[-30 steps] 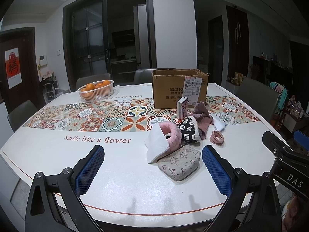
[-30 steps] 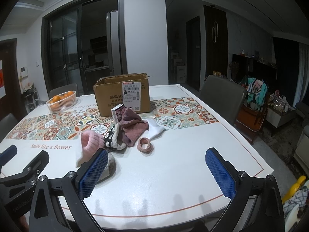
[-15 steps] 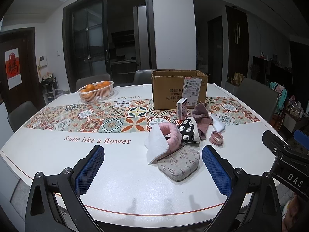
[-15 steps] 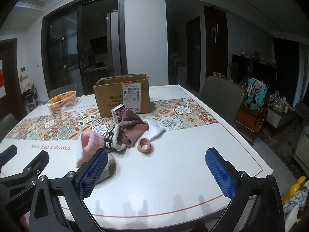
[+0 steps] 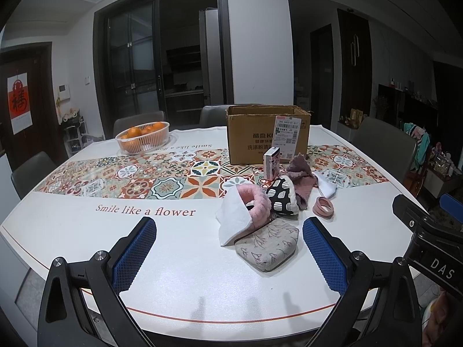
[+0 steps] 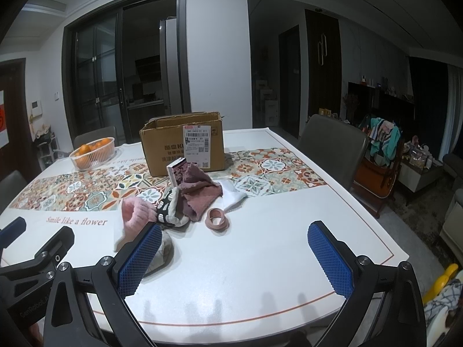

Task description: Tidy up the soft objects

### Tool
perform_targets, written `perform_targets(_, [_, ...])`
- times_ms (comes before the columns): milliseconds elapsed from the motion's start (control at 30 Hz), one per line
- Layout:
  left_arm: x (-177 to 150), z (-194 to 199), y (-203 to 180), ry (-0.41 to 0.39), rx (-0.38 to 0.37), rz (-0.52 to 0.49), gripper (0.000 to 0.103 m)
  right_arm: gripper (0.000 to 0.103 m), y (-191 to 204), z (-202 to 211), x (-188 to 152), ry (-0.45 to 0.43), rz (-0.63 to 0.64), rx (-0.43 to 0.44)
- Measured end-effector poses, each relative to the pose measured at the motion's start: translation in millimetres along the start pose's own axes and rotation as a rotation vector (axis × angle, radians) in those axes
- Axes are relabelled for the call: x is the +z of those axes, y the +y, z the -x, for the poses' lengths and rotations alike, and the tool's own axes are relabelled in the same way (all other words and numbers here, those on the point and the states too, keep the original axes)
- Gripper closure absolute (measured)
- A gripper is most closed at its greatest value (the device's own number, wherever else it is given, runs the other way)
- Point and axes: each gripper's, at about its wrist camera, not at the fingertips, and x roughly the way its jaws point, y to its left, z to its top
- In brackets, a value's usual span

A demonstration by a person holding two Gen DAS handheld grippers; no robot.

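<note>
Floral pouch (image 5: 267, 244) at 1 o'clock from left hand-held gripper (image 5: 228, 253), nearer it than right hand-held gripper (image 6: 234, 256); long axis crosswise; both spread wide, empty.

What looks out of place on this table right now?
The soft things lie in a loose heap in front of the cardboard box, not in it: pink fluffy band, mauve cloth, patterned pouch. A small stiff carton stands upright among them, the odd one out.
</note>
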Motion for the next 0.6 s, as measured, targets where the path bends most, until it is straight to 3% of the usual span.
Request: perform_targets(600, [0,-10,-4,0.029,-0.019,0.040,0.000,0.000,-4,-6,3,0.018,0.006,0.032])
